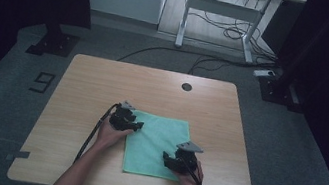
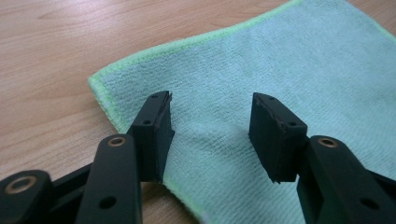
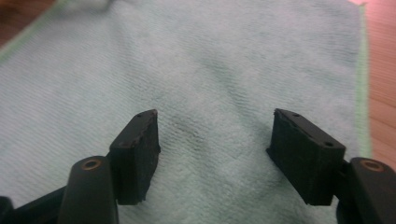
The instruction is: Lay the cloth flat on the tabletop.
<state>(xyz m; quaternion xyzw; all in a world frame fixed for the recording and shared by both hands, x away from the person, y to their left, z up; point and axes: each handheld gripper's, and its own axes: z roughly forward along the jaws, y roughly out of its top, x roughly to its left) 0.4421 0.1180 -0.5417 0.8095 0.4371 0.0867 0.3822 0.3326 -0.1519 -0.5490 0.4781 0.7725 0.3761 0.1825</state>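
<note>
Both pairs of jaws stand apart with nothing pinched between them. Those of the left gripper point(image 2: 210, 135) straddle the cloth point(image 2: 261, 116) just inside one of its corners, one pad over the stitched edge and the other over the weave. Those of the right gripper point(image 3: 212, 154) gape over the cloth's middle, well inside its hems.

The cloth point(image 1: 156, 144) is a pale green square that looks flat and single-layered on the wooden table point(image 1: 98, 81). From above, the left gripper point(image 1: 128, 120) sits at the cloth's far left corner and the right gripper point(image 1: 175, 161) over its near right part.

The step looks like taking hold for a fold. For a clean grip, each pair of jaws should come down on a hem with one pad slipped under the edge, since closing from above on flat weave would only bunch it. The right gripper seems too far inside the cloth and would do better drawn out to the near edge or corner. Lifting both corners together would keep the fold square.

Whether any pad touches the cloth I cannot tell. From above, hand and gripper cover the cloth's near right corner. The right gripper view is soft and dim, so creases are hard to judge.
</note>
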